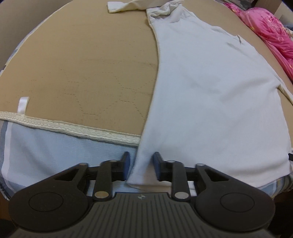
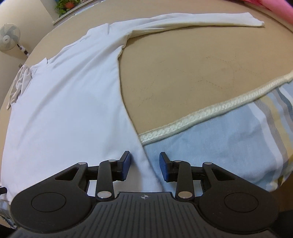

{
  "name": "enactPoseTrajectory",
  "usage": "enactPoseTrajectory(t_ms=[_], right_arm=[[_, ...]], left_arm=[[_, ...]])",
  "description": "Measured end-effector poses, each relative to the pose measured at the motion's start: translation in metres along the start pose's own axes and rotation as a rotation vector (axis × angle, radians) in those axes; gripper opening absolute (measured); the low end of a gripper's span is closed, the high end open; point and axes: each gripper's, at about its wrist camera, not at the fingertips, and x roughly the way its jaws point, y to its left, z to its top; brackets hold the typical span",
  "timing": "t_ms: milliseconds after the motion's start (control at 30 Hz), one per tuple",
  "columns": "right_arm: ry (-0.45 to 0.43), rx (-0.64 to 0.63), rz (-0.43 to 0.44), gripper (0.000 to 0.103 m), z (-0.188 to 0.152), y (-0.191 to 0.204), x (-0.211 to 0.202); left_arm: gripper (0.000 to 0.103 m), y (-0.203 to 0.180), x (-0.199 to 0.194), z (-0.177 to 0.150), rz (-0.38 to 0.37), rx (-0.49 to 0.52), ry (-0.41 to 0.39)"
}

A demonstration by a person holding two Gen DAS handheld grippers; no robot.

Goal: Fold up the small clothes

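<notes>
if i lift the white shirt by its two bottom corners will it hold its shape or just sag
The white shirt would probably sag: its thin fabric lies limp and already bunches near the collar. It looks light, so both open tools, the left tool and the right tool, should raise it easily. The long sleeve would likely trail behind.

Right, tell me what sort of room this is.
Probably a bedroom: the white shirt lies on a quilted tan mattress with a pink quilt beside it, and a standing fan behind.

No readable text, brand or number is showing in either view, only an illegible fan [image 2: 8, 37] hub mark
</notes>
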Motion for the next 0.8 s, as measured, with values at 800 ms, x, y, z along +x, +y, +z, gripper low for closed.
enactPoseTrajectory(t_ms=[800], right_arm=[[-0.181,0.054,0.031,0.020,-0.014,-0.018,-0.063]], left_arm=[[0.015,-0.049,-0.028,-0.027,-0.018,0.116,-0.027]])
